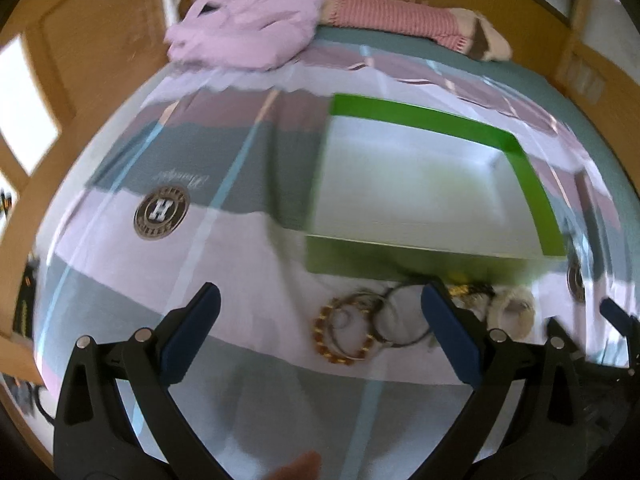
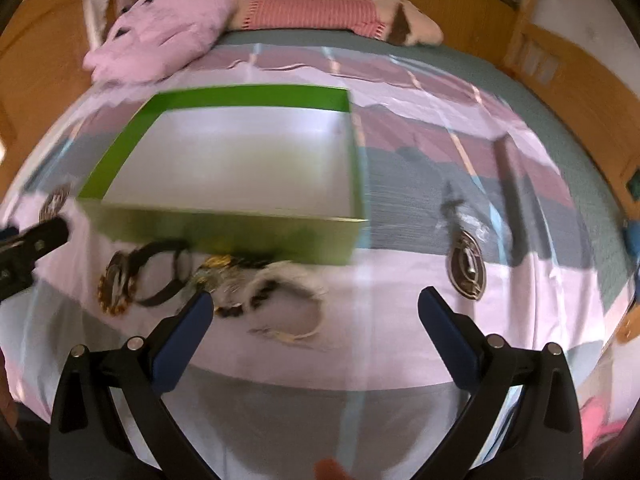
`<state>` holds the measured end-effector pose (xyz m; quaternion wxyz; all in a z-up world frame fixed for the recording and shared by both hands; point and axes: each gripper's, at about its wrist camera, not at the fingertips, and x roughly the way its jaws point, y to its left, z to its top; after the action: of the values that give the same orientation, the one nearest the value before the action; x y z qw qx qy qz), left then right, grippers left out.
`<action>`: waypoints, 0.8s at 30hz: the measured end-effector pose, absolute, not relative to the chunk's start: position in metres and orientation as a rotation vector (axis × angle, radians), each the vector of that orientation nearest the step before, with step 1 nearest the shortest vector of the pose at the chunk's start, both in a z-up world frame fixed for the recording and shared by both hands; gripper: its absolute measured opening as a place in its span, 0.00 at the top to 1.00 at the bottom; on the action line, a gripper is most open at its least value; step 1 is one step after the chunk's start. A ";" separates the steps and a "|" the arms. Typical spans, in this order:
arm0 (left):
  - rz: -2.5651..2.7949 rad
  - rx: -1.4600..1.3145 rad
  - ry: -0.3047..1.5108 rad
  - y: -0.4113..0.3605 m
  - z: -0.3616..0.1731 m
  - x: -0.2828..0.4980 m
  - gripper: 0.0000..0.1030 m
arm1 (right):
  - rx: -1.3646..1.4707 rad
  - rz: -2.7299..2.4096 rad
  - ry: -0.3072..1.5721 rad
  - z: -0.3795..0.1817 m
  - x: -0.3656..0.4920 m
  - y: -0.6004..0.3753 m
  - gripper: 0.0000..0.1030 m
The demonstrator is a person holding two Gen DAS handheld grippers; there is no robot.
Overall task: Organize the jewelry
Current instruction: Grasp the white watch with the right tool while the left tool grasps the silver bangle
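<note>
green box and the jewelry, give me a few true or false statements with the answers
1. The green box holds no jewelry. True.
2. The jewelry pile lies beyond the box's far side. False: it lies on the bedspread in front of the near wall.
3. The left tool is shut on the amber bead bracelet. False: it is open and holds nothing.
4. The right tool is open. True.
5. A pink garment lies at the far end of the bed. True.

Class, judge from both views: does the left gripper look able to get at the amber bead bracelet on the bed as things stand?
Probably yes. The left gripper is open, and the bead bracelet lies on the bedspread between its jaws, uncovered. Thin bangles overlap it, so they might get caught too.
</note>
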<state>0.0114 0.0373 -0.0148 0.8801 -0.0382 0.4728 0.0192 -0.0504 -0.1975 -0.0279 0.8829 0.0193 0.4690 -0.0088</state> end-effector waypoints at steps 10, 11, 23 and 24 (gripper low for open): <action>-0.046 -0.129 1.220 0.029 -0.063 0.031 0.20 | 0.124 0.087 1.215 -0.054 -0.007 -0.211 0.41; -0.037 -0.121 1.234 0.029 -0.066 0.034 0.23 | 0.087 0.099 1.236 -0.057 -0.001 -0.205 0.41; 0.075 -0.133 1.333 0.062 -0.098 0.044 0.67 | 0.059 0.154 1.334 -0.081 0.000 -0.189 0.88; 0.066 -0.142 1.326 0.063 -0.095 0.042 0.84 | 0.063 0.160 1.324 -0.078 -0.004 -0.189 0.92</action>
<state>0.0422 0.0634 -0.0949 0.7852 -0.0657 0.6150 0.0305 -0.0043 -0.1886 -0.0777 0.7854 0.0292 0.6139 0.0742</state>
